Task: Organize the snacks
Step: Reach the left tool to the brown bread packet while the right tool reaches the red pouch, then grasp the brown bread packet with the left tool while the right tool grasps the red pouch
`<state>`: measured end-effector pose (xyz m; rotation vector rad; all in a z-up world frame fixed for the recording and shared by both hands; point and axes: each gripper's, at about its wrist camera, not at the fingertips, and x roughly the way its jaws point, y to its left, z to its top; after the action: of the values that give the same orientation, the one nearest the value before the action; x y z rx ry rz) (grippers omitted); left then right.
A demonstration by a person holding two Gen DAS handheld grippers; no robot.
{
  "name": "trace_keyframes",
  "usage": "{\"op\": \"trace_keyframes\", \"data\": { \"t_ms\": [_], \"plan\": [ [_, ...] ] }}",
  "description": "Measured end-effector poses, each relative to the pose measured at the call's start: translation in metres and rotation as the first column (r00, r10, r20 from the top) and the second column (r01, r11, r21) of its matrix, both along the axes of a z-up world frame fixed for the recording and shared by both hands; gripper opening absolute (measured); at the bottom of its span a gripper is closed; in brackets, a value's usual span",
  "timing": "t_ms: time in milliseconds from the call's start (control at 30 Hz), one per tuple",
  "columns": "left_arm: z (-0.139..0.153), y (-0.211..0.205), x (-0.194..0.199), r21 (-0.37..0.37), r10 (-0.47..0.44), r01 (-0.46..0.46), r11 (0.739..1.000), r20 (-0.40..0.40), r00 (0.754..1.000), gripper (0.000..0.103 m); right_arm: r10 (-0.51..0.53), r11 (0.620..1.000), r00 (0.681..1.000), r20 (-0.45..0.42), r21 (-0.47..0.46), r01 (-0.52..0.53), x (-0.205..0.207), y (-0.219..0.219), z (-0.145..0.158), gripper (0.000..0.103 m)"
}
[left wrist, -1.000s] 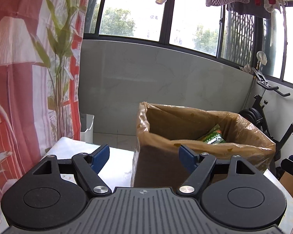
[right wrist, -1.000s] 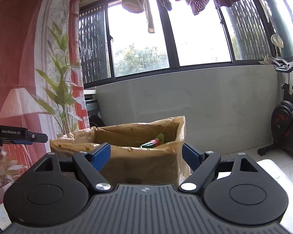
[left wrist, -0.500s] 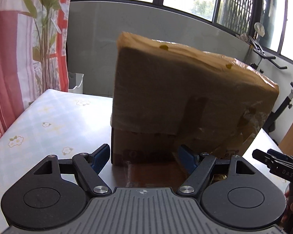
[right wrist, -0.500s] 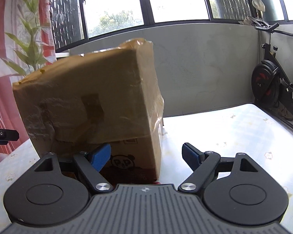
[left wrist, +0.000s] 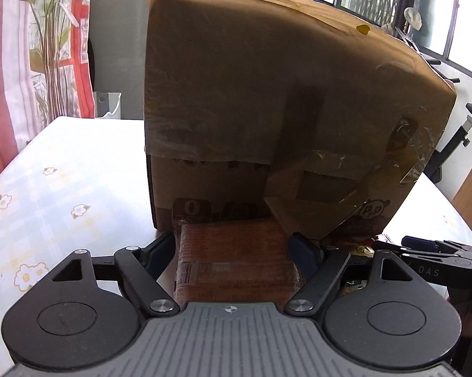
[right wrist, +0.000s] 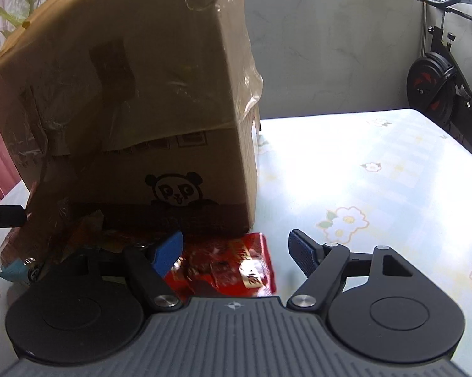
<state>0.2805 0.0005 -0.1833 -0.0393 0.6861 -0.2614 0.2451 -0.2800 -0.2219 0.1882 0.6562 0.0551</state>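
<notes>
A tall cardboard box (left wrist: 267, 100) with a panda print (right wrist: 176, 191) stands on the table. In front of it lies a brown snack packet (left wrist: 236, 260), flat between the fingers of my left gripper (left wrist: 233, 251). Its jaws are opening and I see no squeeze on the packet. A red foil packet (right wrist: 233, 264) lies at the box's foot, between the fingers of my right gripper (right wrist: 236, 253). Those jaws are closing, with the right pad (right wrist: 302, 253) still apart from the packet. More wrappers (right wrist: 88, 235) are heaped under a hanging box flap.
The table wears a pale floral cloth (right wrist: 361, 188), with bare room right of the box. The right gripper's tip (left wrist: 437, 257) shows at the left wrist view's right edge. An exercise bike (right wrist: 440, 88) stands beyond the table and a red curtain (left wrist: 22, 62) hangs left.
Both grippers came down from level with the box's open top to the table in front of it and tilted downward. The brown and red packets now lie between their jaws.
</notes>
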Motion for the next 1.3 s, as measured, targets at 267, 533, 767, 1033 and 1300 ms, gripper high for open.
{"op": "trace_keyframes", "data": {
  "t_ms": [267,533,767,1033,1300],
  "plan": [
    [-0.006,-0.012,0.003,0.024,-0.029,0.029,0.999,-0.018,0.999,0.087,0.034,0.998,0.999,-0.006,-0.051,-0.034,-0.002,0.007,-0.004,0.07],
    [-0.024,-0.006,0.015,0.009,0.033,-0.032,0.999,-0.079,0.996,0.094,0.032,0.998,0.999,-0.004,-0.05,-0.033,-0.001,0.009,-0.005,0.069],
    [-0.024,0.006,0.009,0.027,0.074,-0.072,0.997,-0.069,0.995,0.078,0.032,0.998,0.999,-0.003,-0.051,-0.032,0.0,0.013,-0.002,0.069],
    [-0.008,0.015,-0.025,-0.01,0.092,-0.093,0.996,-0.02,0.996,0.077,0.034,0.995,0.999,-0.011,-0.089,-0.035,0.0,0.021,-0.001,0.069],
    [-0.006,0.017,-0.056,-0.041,0.087,-0.088,0.995,-0.013,0.996,0.077,0.071,0.985,0.995,-0.068,-0.153,-0.081,-0.005,0.035,0.004,0.062]
  ]
}}
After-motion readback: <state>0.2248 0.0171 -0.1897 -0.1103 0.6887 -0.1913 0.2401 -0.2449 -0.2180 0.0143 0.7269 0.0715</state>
